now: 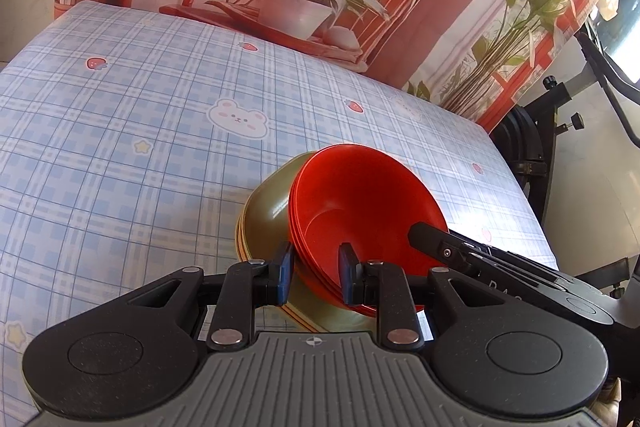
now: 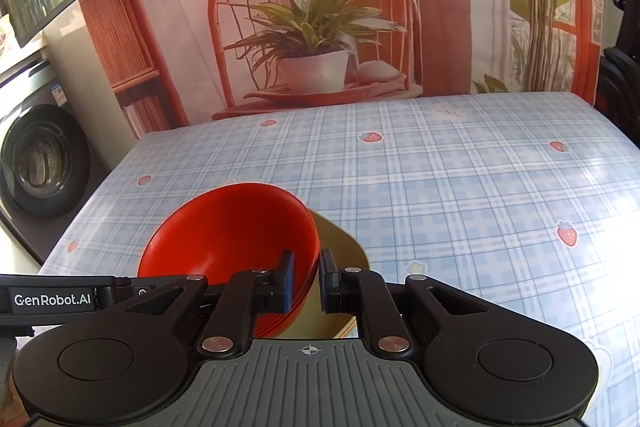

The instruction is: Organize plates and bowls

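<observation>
A stack of red bowls (image 1: 360, 211) sits nested in olive-green dishes (image 1: 266, 215) on the blue plaid tablecloth (image 1: 120, 147). My left gripper (image 1: 317, 273) straddles the near rim of the red stack, one finger outside and one inside, closed on it. In the right wrist view the red bowls (image 2: 232, 231) sit on an olive plate (image 2: 340, 247); my right gripper (image 2: 306, 281) is closed on the right rim of the stack. The right gripper's body (image 1: 480, 259) also shows in the left wrist view.
A printed backdrop with a chair and potted plant (image 2: 312, 47) hangs behind the table. A washing machine (image 2: 36, 163) stands at the left. A black metal stand (image 1: 560, 115) is beyond the table's right edge.
</observation>
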### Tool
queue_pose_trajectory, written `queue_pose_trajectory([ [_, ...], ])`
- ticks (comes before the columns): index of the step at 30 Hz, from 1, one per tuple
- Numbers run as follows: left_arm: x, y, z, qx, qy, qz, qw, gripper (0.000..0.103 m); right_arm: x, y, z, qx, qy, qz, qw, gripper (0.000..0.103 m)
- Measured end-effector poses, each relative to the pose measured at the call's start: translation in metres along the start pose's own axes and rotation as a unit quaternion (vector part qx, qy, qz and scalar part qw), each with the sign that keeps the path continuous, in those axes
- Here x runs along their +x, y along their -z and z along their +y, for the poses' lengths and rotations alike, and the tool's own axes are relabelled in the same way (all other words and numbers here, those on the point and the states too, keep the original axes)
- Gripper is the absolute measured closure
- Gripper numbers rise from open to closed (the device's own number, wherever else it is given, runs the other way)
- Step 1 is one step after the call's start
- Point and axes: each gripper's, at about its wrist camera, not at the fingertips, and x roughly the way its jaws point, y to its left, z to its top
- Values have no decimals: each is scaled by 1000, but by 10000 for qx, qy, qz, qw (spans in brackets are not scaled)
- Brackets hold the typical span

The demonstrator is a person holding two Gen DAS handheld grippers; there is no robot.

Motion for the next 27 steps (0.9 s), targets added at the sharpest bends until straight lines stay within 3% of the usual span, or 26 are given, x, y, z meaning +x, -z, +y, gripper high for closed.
queue_pose_trajectory([
  [27,3,9,-4,201,-134,151,9996,78,-6,17,-13,188,-85,124,9997,92],
])
